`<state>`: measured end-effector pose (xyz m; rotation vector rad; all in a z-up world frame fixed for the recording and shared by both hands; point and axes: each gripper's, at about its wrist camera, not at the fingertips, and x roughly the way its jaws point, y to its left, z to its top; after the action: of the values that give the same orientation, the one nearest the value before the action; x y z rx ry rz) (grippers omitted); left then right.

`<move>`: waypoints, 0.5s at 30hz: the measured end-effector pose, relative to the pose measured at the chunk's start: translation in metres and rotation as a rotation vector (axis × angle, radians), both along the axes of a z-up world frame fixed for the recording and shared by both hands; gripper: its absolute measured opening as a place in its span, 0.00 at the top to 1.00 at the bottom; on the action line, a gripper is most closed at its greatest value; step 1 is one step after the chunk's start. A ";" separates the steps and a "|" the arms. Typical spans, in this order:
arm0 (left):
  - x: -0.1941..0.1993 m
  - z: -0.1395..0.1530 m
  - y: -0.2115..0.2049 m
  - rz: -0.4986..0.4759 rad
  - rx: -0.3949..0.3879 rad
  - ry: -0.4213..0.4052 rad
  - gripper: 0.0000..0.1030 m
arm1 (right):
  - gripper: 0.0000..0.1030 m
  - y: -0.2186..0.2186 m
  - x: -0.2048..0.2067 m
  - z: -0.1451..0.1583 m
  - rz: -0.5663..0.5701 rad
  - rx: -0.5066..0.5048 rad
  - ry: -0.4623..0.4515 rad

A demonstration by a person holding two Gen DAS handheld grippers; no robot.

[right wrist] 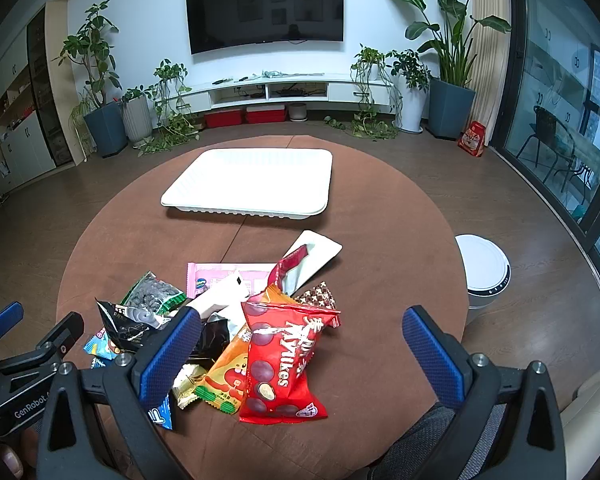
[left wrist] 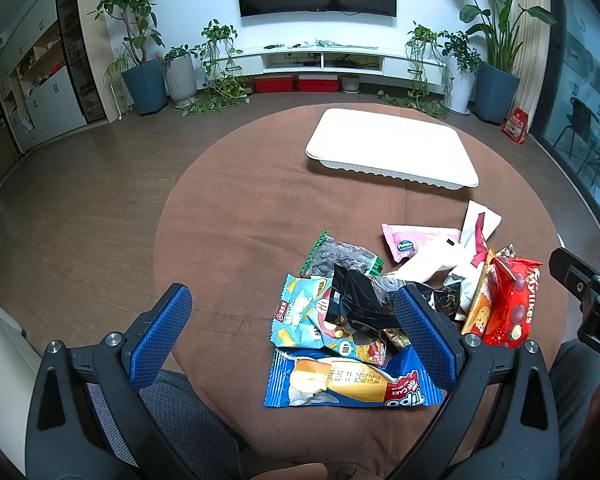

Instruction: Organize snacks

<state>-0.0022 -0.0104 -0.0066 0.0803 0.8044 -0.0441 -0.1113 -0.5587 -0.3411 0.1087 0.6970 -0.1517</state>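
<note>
Lying between spread right gripper [right wrist: 302,354] fingers: red Mylikes bag [right wrist: 280,364].

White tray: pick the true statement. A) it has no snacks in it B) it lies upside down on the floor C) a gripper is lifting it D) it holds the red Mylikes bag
A: the white tray sits bare on the brown table, with every snack, including the red Mylikes bag, piled nearer the camera.

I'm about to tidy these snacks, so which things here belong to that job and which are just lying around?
For the job: snack pile, white tray, left gripper, right gripper.

Lying about: television, potted plants, red bag, white bin.
</note>
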 end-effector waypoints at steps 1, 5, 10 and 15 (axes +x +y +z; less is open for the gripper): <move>0.000 0.000 0.000 -0.001 0.000 0.000 0.00 | 0.00 0.001 0.000 0.000 0.000 0.000 0.000; 0.000 0.000 0.000 -0.001 0.000 0.000 0.00 | 0.00 0.001 0.000 0.001 0.000 0.002 0.001; 0.000 -0.001 0.000 0.002 0.000 0.001 0.00 | 0.00 0.000 0.000 0.000 0.000 0.001 0.000; -0.001 -0.005 0.002 -0.001 0.001 0.004 0.00 | 0.00 0.000 0.000 0.000 0.000 0.006 0.003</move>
<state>-0.0029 -0.0088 -0.0116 0.0815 0.8087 -0.0448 -0.1114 -0.5585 -0.3413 0.1143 0.7001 -0.1500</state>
